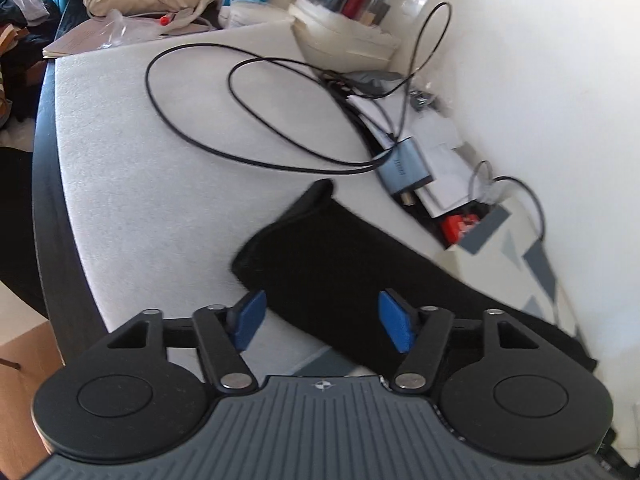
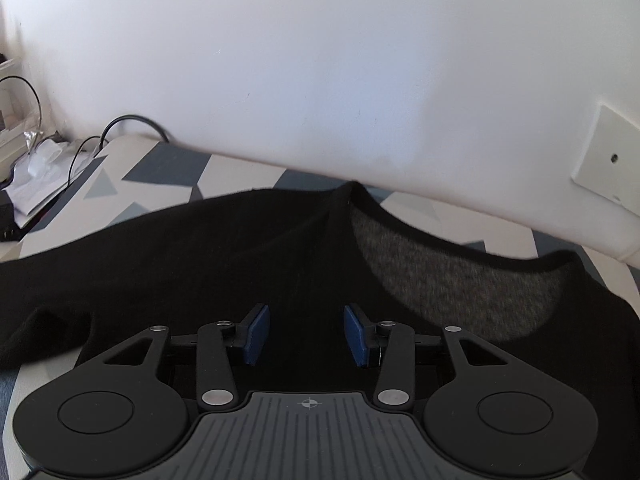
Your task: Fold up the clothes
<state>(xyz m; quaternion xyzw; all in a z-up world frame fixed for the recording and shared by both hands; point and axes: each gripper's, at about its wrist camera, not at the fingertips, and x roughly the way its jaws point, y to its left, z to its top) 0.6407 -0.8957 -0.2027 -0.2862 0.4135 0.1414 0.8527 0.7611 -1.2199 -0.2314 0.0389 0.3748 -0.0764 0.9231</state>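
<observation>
A black sweater [image 2: 248, 264] lies spread on a patterned cloth [image 2: 168, 168] near the surface's back edge, against the white wall [image 2: 320, 80], its neckline [image 2: 460, 276] open to show a grey inside. One sleeve [image 1: 320, 256] reaches onto the white foam sheet [image 1: 160, 184]. The right gripper [image 2: 306, 334] hangs over the sweater's body, fingers spread and holding nothing. The left gripper [image 1: 320, 320] hangs over the sleeve, fingers also spread and empty. Beyond the sleeve's cuff lie looped black cables [image 1: 248, 120] and a grey adapter [image 1: 404, 168], with clutter along the far edge.
</observation>
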